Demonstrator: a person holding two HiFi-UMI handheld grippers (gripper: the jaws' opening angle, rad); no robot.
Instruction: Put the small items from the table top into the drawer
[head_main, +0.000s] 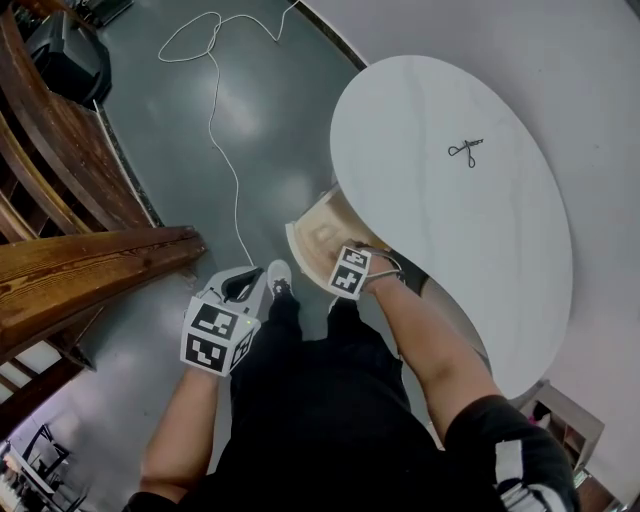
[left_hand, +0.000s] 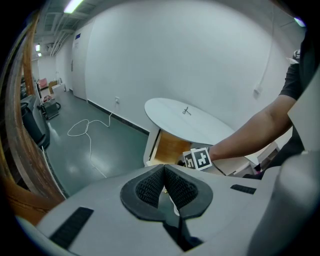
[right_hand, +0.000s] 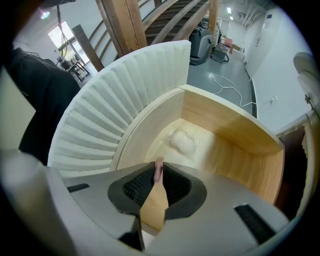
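**Right tongs over open drawer, small pink item in grip**

Head view, read left to right. Wooden stair beams (head_main: 90, 260) fill the left edge. A white cable (head_main: 225, 150) trails across the grey floor (head_main: 270, 100).

Left tongs (head_main: 243, 286) sit lower left of centre, over the floor and apart from the counter. In the left gripper view the pads (left_hand: 150, 187) meet at their tips with nothing between them.

The drawer (head_main: 312, 232) stands pulled out from under the counter's left edge. Right tongs (head_main: 352, 272) sit over it, pointing down. Their jaws are closed on a small pink item (right_hand: 158, 170), thin and edge-on between the pads.

In the right gripper view the item hangs above the drawer's wooden bottom. A clear-wrapped white packet (right_hand: 183, 141) lies further inside.

The counter (head_main: 500, 260) is white and oval and takes up the right half of the frame. Scissors (head_main: 466, 151) lie on it at upper right, well apart from both tongs.
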